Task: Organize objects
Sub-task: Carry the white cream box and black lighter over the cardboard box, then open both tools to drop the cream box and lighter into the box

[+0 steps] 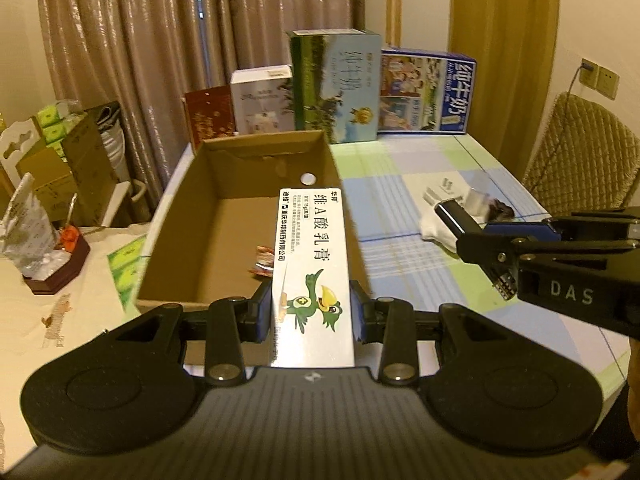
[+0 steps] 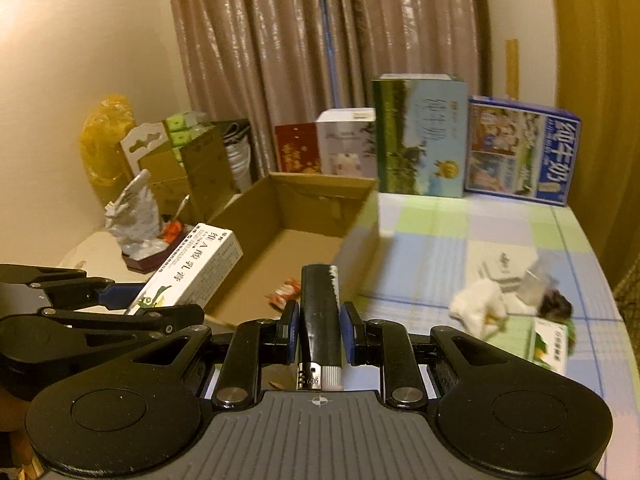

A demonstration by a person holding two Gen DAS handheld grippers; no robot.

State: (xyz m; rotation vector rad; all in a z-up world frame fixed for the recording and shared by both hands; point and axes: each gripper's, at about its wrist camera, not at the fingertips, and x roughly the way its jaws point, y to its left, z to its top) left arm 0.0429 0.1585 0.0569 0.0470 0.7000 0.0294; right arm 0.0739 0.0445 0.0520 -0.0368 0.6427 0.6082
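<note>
My left gripper (image 1: 312,312) is shut on a long white ointment box (image 1: 312,264) with a green bird drawing, held over the near edge of an open cardboard box (image 1: 224,160). The ointment box also shows in the right wrist view (image 2: 192,268). My right gripper (image 2: 319,330) is shut on a black lighter (image 2: 320,312), near the cardboard box's (image 2: 320,188) right front corner. The lighter (image 1: 452,216) and right gripper show at the right of the left wrist view. A small red wrapper (image 1: 262,262) lies inside the box.
Milk cartons and gift boxes (image 1: 336,84) stand in a row behind the cardboard box. A white cloth (image 2: 478,306), a small packet and a dark item (image 2: 554,304) lie on the checked tablecloth at right. A side table with clutter (image 1: 44,240) is at left. A woven chair (image 1: 580,152) is at far right.
</note>
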